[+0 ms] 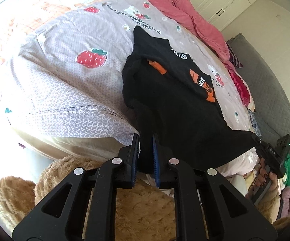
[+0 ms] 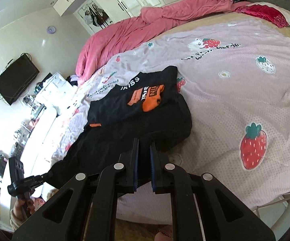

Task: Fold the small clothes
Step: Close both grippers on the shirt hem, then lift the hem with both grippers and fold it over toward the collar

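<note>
Left gripper (image 1: 146,140): blue pads pinching the near hem of a black T-shirt (image 1: 165,92). Right gripper (image 2: 143,144): jaws clamped on the same hem, further along. T-shirt: orange print and white lettering, far part lying on a strawberry-print bedsheet (image 2: 235,100), near edge lifted off it. Pink duvet (image 2: 124,38): bunched along the bed's far side.

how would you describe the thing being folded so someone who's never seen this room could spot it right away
Find the bed with the lilac strawberry-print cover. On its near edge lies a black garment, pinched by the left gripper and the right gripper. Its orange print and white lettering mark it out from the pink quilt behind.
</note>
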Action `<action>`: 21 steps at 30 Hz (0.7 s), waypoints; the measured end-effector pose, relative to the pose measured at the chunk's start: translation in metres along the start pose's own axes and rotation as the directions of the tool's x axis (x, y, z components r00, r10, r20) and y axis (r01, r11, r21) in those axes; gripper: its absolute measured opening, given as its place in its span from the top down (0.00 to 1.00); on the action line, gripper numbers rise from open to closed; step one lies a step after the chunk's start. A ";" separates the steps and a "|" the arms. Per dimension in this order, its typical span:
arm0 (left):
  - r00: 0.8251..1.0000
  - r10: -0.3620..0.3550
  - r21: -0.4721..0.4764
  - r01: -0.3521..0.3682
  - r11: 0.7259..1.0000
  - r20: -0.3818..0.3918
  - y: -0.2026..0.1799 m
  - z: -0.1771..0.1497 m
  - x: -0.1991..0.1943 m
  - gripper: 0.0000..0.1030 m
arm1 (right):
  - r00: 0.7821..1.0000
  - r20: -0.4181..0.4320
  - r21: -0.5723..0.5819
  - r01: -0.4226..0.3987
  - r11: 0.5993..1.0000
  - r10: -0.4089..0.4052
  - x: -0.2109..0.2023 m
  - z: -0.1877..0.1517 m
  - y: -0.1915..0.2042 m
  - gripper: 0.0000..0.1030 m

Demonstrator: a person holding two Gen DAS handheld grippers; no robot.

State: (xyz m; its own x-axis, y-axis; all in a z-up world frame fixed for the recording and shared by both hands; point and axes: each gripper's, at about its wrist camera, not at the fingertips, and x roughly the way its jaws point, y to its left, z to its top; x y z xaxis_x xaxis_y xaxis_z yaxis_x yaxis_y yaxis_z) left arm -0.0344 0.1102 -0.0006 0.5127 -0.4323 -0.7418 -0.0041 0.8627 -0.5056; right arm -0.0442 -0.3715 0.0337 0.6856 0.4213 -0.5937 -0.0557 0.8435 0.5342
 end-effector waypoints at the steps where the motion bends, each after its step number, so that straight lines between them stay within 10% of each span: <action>1: 1.000 0.003 0.000 -0.003 1.000 -0.001 -0.001 0.001 0.000 0.94 | 1.000 0.003 0.004 -0.003 1.000 0.003 0.000 0.001 0.000 0.92; 10: 1.000 0.026 0.013 -0.026 1.000 0.008 0.003 0.002 -0.015 0.96 | 1.000 0.014 -0.015 -0.015 1.000 0.015 0.001 0.004 0.006 0.92; 14: 0.997 0.042 0.034 -0.040 0.999 -0.067 0.007 0.001 0.007 0.65 | 1.000 0.016 0.003 -0.019 1.000 0.019 0.002 0.003 0.002 0.92; 21: 0.979 0.088 0.105 -0.070 0.992 -0.184 0.010 0.005 0.054 0.64 | 1.000 0.014 0.018 -0.004 1.000 0.003 0.002 0.000 -0.003 0.92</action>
State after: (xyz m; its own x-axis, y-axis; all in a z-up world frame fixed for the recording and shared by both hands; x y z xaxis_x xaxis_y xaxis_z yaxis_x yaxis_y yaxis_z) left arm -0.0027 0.0969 -0.0431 0.3439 -0.3952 -0.8518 0.0503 0.9136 -0.4035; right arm -0.0424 -0.3735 0.0312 0.6954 0.4195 -0.5836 -0.0451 0.8359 0.5471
